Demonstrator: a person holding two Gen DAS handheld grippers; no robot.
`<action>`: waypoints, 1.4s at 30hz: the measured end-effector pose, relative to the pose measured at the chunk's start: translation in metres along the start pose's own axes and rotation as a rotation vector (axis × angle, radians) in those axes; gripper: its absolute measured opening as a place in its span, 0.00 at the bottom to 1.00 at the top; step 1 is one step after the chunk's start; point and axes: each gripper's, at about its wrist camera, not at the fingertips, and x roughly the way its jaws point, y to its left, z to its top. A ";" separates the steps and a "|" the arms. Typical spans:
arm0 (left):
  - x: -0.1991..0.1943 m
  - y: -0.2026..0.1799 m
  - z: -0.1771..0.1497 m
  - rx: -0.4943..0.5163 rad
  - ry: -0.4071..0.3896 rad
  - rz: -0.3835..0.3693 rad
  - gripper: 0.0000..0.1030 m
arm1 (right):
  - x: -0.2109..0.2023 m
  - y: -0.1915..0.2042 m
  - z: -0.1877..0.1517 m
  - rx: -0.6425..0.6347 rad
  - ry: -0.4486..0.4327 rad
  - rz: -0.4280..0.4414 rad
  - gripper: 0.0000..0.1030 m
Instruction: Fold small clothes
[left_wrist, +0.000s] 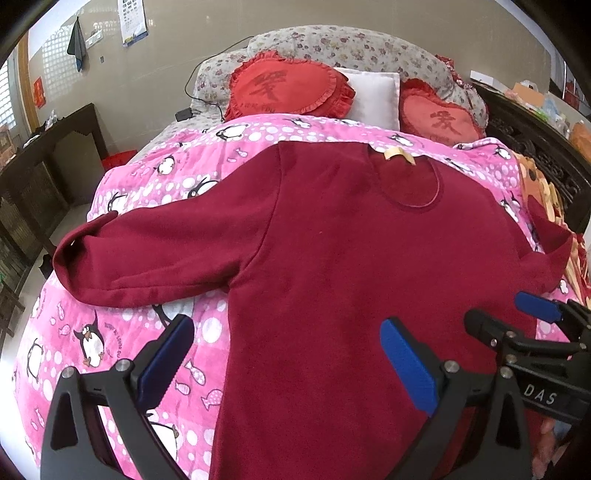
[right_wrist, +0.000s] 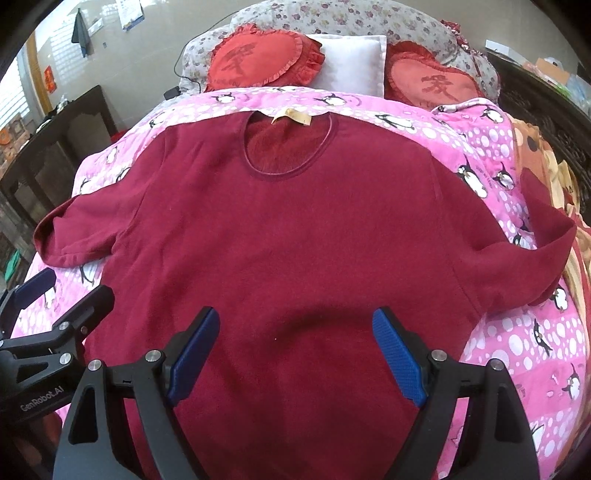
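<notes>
A dark red long-sleeved fleece top (left_wrist: 351, 258) lies flat and face up on a pink penguin quilt (left_wrist: 110, 332), neckline with a tan label (left_wrist: 399, 155) toward the pillows. It also shows in the right wrist view (right_wrist: 295, 240). Both sleeves spread outward: left sleeve (left_wrist: 147, 254), right sleeve (right_wrist: 535, 258). My left gripper (left_wrist: 288, 354) is open and empty above the top's lower left edge. My right gripper (right_wrist: 295, 350) is open and empty above the lower middle of the top. Each gripper shows in the other's view: right gripper (left_wrist: 517, 317), left gripper (right_wrist: 62, 291).
Two red heart-shaped cushions (right_wrist: 262, 59) (right_wrist: 432, 81) and a white pillow (right_wrist: 351, 62) sit at the bed's head. Dark wooden furniture (left_wrist: 40, 177) stands left of the bed, a carved dark frame (left_wrist: 535, 147) on the right. An orange blanket (right_wrist: 546, 173) lies along the right edge.
</notes>
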 end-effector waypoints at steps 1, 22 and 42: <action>0.001 0.001 0.000 -0.001 0.001 0.001 0.99 | 0.001 0.000 0.000 -0.001 0.005 0.000 0.62; 0.015 0.013 -0.001 -0.031 0.025 0.016 1.00 | 0.016 0.001 0.001 0.021 0.036 -0.005 0.62; 0.027 0.177 0.048 -0.232 -0.012 0.292 1.00 | 0.033 0.009 0.002 0.035 0.084 0.054 0.62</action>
